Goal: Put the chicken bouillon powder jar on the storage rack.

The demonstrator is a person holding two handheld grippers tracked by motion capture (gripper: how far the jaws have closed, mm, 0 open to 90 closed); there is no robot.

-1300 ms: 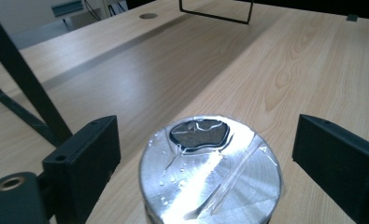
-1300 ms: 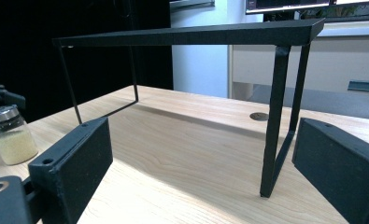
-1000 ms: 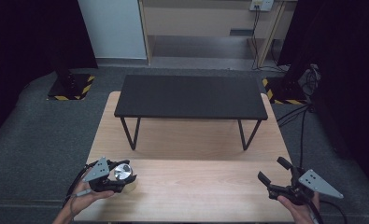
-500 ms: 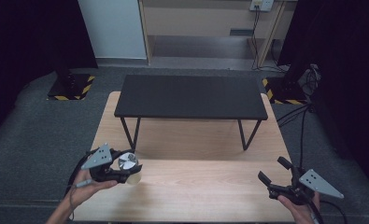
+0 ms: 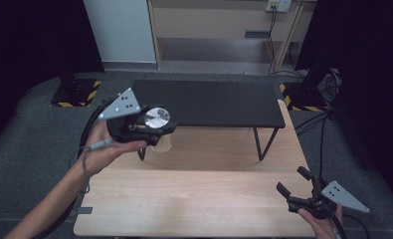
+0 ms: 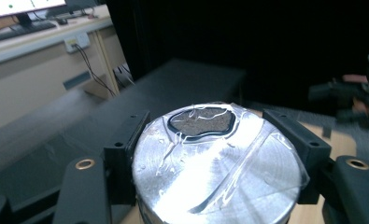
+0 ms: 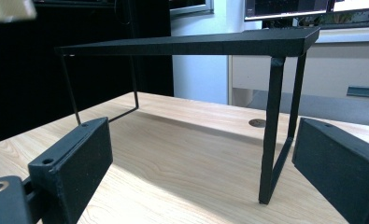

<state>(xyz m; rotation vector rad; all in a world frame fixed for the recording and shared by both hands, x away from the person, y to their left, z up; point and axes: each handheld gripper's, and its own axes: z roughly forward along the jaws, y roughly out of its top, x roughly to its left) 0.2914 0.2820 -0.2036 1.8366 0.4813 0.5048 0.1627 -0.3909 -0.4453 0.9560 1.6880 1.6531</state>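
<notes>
A cup with a shiny foil lid (image 5: 156,118) (image 6: 212,163) hangs in the air, held between the jaws of my left gripper (image 5: 151,130) (image 6: 217,149), which is shut on it. The lid has a dark torn opening near its far edge. The cup is raised above the wooden table's (image 5: 199,199) left side, level with the front left corner of the black shelf (image 5: 209,102) (image 7: 196,44). My right gripper (image 5: 297,188) (image 7: 201,172) rests low at the table's front right corner, open, with nothing between its jaws, facing the shelf's thin black legs (image 7: 272,130).
The black shelf stands on thin legs across the far half of the table, with room beneath it. Grey carpet surrounds the table. Yellow-black striped bases (image 5: 74,92) sit on the floor at the far left and right. Cables (image 5: 323,124) run along the right.
My left gripper has lifted the cup from the table's front left up and forward toward the shelf's front left corner. The right gripper has stayed put.
</notes>
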